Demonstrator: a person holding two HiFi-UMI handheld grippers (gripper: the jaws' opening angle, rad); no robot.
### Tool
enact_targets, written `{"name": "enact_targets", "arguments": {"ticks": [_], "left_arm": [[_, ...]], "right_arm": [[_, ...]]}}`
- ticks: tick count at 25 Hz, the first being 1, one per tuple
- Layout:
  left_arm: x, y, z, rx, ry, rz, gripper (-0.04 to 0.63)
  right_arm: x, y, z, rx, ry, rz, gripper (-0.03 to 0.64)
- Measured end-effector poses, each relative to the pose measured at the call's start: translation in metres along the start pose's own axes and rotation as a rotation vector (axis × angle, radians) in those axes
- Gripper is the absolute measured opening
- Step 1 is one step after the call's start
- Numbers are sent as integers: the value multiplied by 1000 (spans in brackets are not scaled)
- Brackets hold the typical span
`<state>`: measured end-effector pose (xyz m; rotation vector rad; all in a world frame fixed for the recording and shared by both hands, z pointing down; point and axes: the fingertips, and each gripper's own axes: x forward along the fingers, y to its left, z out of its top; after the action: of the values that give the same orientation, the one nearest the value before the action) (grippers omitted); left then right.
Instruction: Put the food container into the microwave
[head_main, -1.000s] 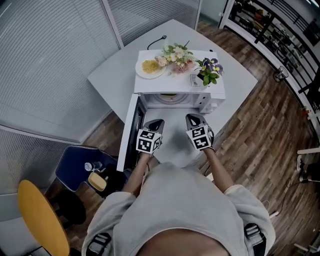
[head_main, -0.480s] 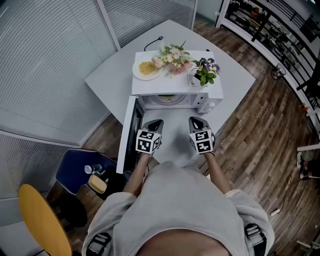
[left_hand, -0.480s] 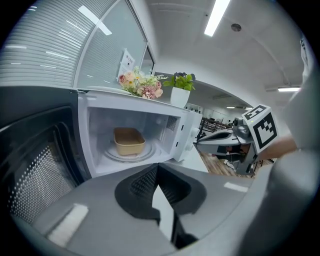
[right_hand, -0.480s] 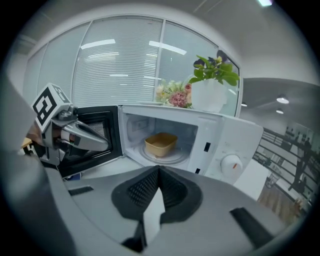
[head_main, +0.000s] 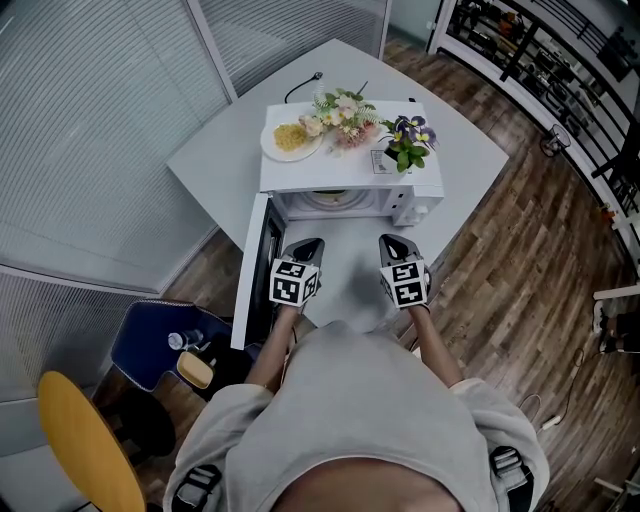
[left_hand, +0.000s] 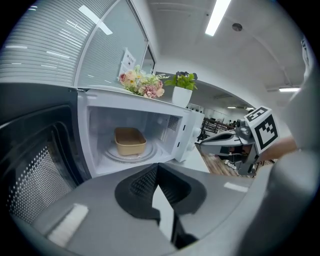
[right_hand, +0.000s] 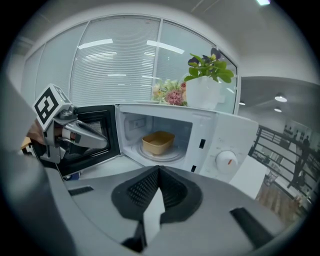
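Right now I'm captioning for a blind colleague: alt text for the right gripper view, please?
A tan food container sits on the turntable inside a white microwave, door open to the left. The right gripper, fingers shut and empty, fills the foreground; the left gripper hovers by the door. A potted plant stands on top.

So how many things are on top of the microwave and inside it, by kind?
Plate with yellow food: 1
Flower bunch: 1
Potted plant: 1
Food container, inside the microwave: 1
Total: 4
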<state>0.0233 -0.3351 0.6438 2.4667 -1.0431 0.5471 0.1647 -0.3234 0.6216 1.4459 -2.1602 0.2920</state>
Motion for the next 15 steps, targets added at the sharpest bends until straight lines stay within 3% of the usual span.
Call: {"name": "enact_targets", "arguments": {"ticks": [15], "left_arm": [[5, -3, -1, 6, 8, -10, 11]], "right_arm": [[3, -1, -7, 4, 22, 2, 12]]}}
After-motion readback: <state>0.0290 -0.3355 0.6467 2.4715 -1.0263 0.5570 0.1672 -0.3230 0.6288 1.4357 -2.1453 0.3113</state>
